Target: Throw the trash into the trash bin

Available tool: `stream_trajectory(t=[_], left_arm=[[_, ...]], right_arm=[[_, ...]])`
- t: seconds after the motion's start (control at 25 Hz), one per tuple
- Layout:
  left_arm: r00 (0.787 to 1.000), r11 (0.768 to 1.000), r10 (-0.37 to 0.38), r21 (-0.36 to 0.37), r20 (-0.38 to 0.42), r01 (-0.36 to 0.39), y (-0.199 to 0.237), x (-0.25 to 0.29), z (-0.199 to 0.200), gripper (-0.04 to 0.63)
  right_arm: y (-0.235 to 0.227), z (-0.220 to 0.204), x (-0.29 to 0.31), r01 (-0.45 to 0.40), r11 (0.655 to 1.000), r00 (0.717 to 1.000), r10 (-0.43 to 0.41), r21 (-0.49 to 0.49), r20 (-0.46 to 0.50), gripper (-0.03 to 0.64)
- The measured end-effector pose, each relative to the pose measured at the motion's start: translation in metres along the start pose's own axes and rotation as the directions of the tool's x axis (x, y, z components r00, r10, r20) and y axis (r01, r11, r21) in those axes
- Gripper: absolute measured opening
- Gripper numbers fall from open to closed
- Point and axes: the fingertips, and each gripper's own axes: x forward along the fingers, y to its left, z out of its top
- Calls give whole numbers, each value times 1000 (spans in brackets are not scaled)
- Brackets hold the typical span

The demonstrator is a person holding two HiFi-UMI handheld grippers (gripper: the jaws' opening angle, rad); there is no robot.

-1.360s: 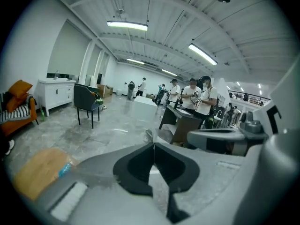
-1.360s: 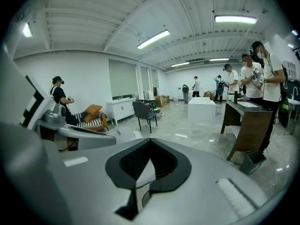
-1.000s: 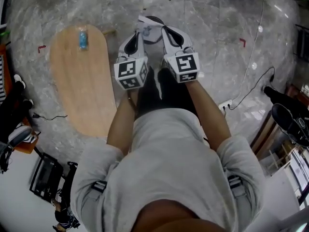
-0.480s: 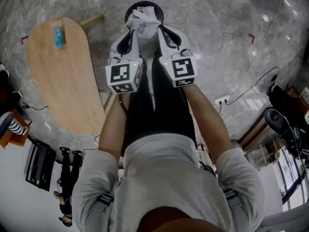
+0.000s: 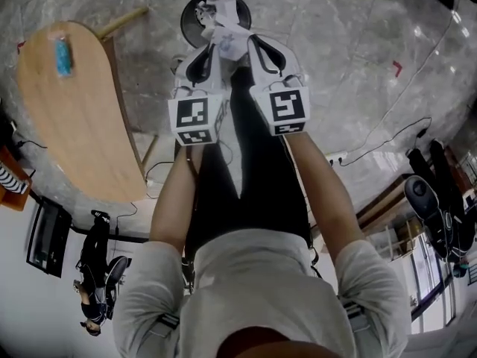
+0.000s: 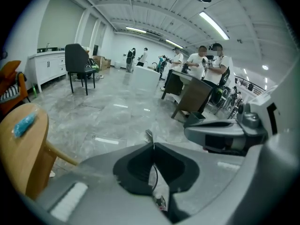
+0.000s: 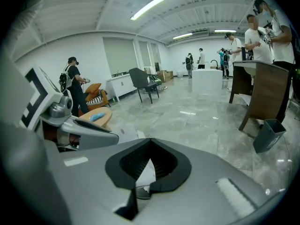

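Across the room, glossy marble floor (image 5: 358, 43) (grey, veined), wooden table (image 5: 67, 125).

Two tools, left tool (image 5: 214, 48) and right tool (image 5: 251, 45), one paper wad (image 5: 226, 34), one bin (image 5: 185, 17), one wooden table (image 5: 71, 125), one blue packet (image 5: 62, 56).

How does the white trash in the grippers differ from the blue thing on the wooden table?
The white trash is crumpled and looks bigger; the blue thing is small and oblong. The white trash hangs clamped between the left gripper and right gripper, over the black bin; the blue thing lies untouched on the table. Both look like light litter.
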Motion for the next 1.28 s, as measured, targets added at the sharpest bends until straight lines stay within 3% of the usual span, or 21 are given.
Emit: stream_trajectory(t=[0.24,0.64,0.92,1.12,1.28], left_arm=[[999,999,28,-39,-35,-29,18,42,-34,20],[994,1000,15,-14,-105,-17,56,137,-100,20],[975,998,41,62,-218,-28,87,176,-153,20],[949,983,87,183,-303,-31,105,197,-173,20],[943,981,92,192,-319,-31,108,216,-183,20]], right_arm=[[-12,-33,34,-24,1000,999,24,2,-21,8],[-30,-95,99,-42,999,999,42,6,-32,8],[-45,-123,124,-21,999,999,22,36,-47,8],[-52,-137,141,-18,999,997,21,35,-73,8],[-58,-143,148,-15,999,997,18,36,-77,8]])
